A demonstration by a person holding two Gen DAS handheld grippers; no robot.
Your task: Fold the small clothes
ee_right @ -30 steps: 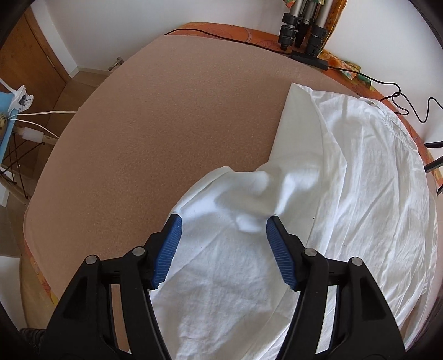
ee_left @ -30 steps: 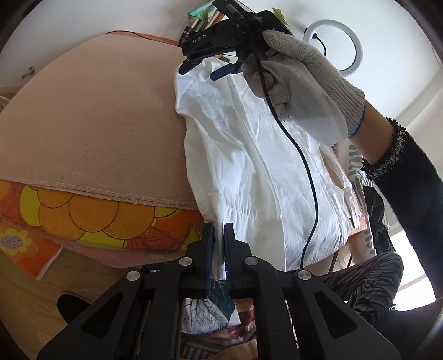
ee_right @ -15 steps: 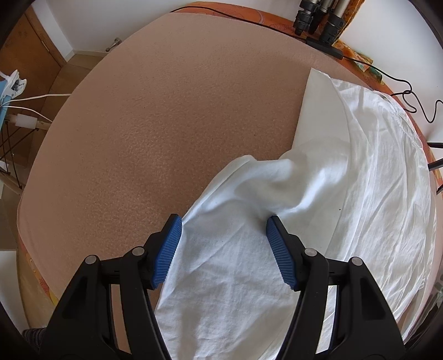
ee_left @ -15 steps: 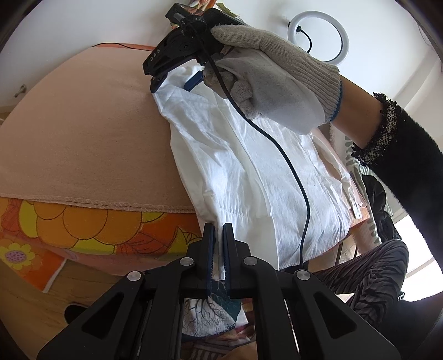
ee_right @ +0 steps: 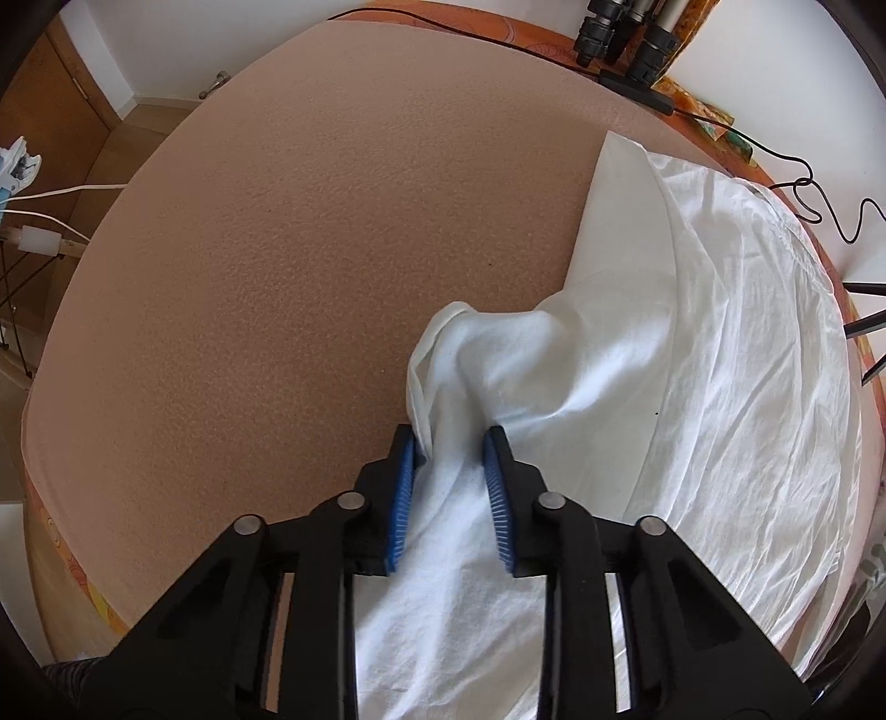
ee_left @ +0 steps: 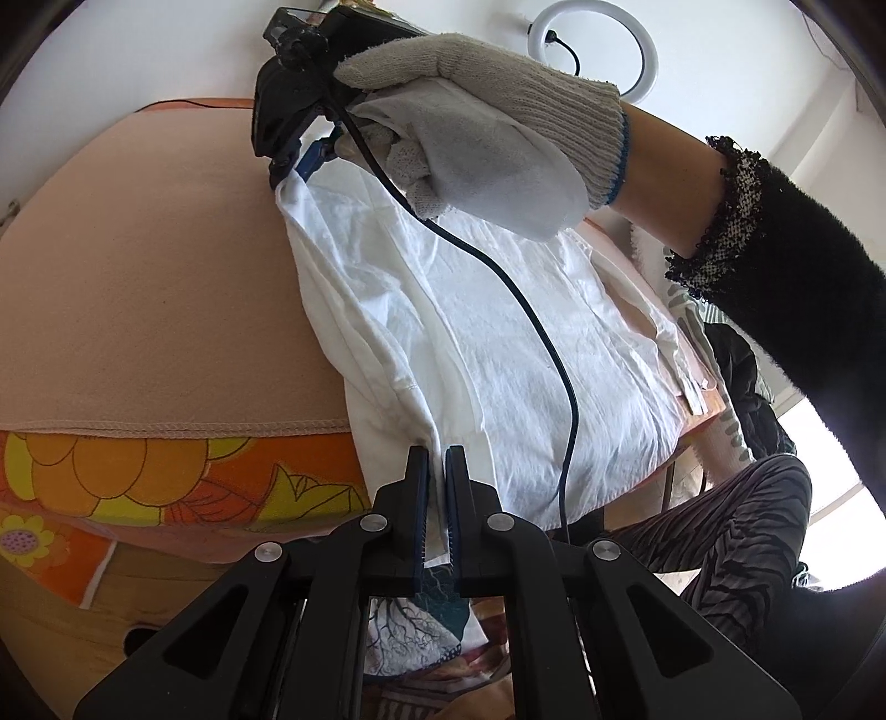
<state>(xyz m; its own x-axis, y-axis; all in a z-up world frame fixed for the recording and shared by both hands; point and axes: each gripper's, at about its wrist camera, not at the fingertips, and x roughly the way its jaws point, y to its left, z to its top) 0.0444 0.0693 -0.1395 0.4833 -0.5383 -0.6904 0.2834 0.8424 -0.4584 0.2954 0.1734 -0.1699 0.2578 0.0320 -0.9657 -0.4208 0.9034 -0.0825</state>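
A white garment lies spread over a peach-pink felt-like cover that tops the table; under the cover's stitched front hem hangs an orange cloth with big yellow flowers. The garment takes up the cover's right part in the right wrist view and reaches the table's near edge in the left wrist view. The right gripper, held in a knitted grey work glove, has just been closing its jaws; its blue pads now pinch a bunched fold of the garment's edge, the cloth puckered up between them. The left gripper has its jaws almost together on the garment's near hem, a thin strip of white fabric caught between them. A dark cable trails from the right gripper across the garment. Behind stand white walls, a ring light, tripod legs at the table's far edge, and wooden flooring and doors at the left
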